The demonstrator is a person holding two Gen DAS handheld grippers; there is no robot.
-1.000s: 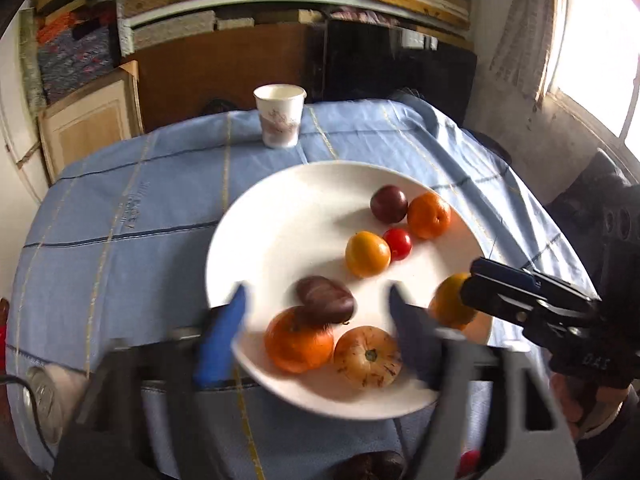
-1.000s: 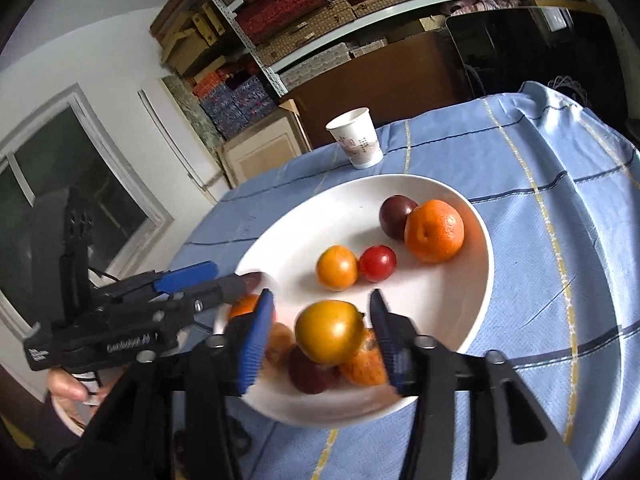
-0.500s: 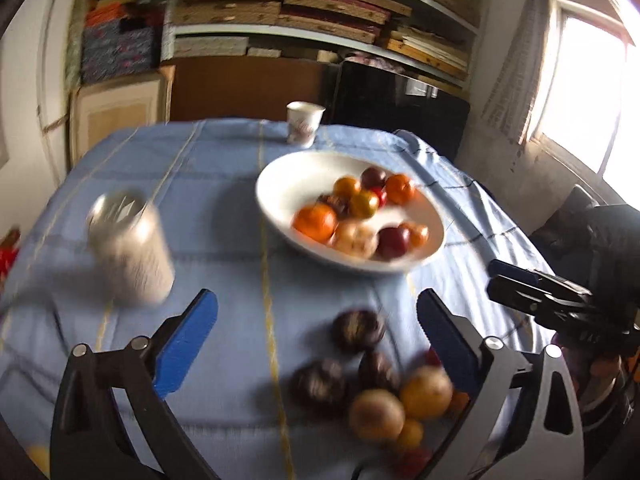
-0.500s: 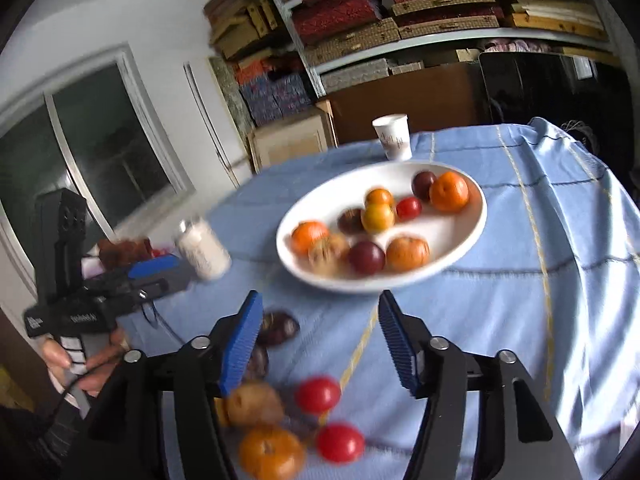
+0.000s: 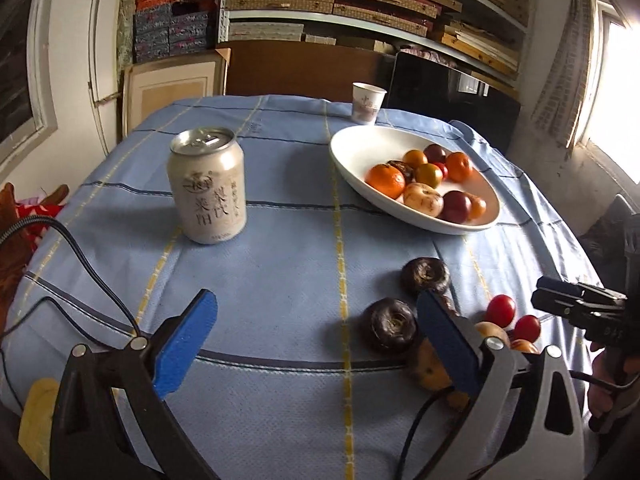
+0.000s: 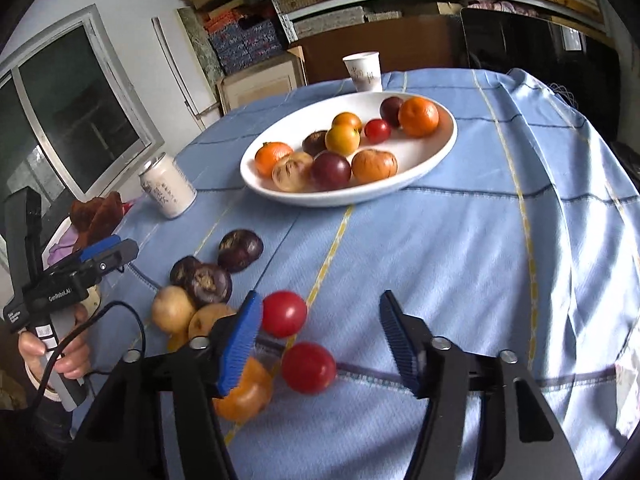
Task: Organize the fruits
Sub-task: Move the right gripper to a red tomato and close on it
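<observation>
A white plate (image 5: 352, 152) (image 6: 436, 148) at the far side of the blue tablecloth holds several fruits: oranges, tomatoes, dark plums. A loose pile lies near me: dark purple fruits (image 5: 392, 330) (image 6: 240, 250), red tomatoes (image 6: 284, 314) (image 5: 501, 310), yellow-brown fruits (image 6: 173, 309) and an orange one (image 6: 244, 396). My left gripper (image 5: 316, 344) is open and empty, left of the pile. My right gripper (image 6: 320, 344) is open and empty, with a red tomato (image 6: 308, 368) between its fingers on the cloth.
A white drink can (image 5: 207, 190) (image 6: 167, 186) stands on the left of the table. A paper cup (image 5: 368, 103) (image 6: 363, 71) stands behind the plate. Shelves and boxes line the back wall. Cables trail at the near left edge.
Both grippers have pulled back from the plate toward the near table edge. The right gripper let go of the yellow-orange fruit on the plate. The loose pile has come into view.
</observation>
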